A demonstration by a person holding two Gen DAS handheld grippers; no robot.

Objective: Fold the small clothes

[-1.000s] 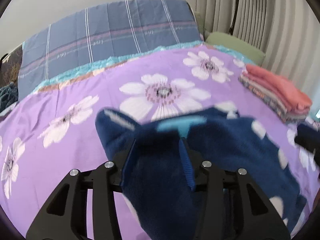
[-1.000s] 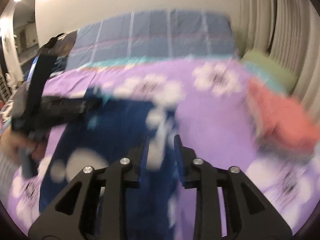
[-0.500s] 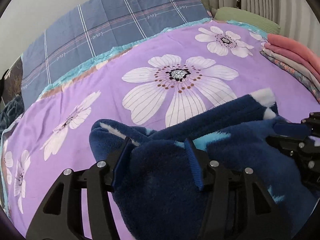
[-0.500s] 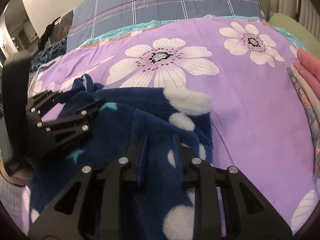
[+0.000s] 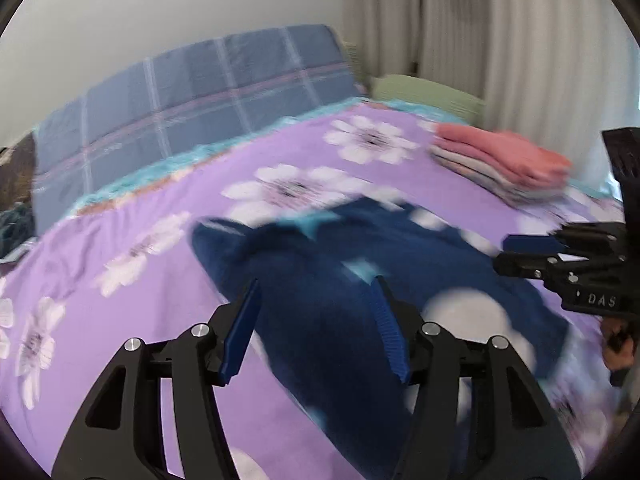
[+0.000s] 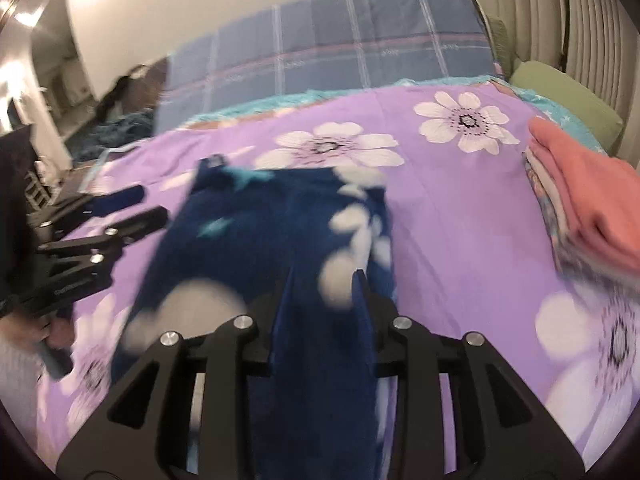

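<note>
A navy fleece garment with white spots and pale blue stars point(image 5: 344, 280) lies spread on the purple flowered bedsheet point(image 5: 132, 320), in the middle of the bed. The left claw point(image 5: 316, 316) hovers over its near left part with fingers wide apart and gripping nothing. The right claw point(image 6: 322, 300), level and pointing up the bed, also has its fingers apart above the garment's right edge, with a stack of folded clothes topped by a coral piece point(image 6: 584, 196) to the right.

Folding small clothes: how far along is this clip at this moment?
Done: a folded stack topped with a pink piece sits at the bed's right edge. In hand: the navy spotted fleece garment lies spread on the purple floral sheet; left tongs and right tongs are open above it. Left: folding it and stacking.
</note>
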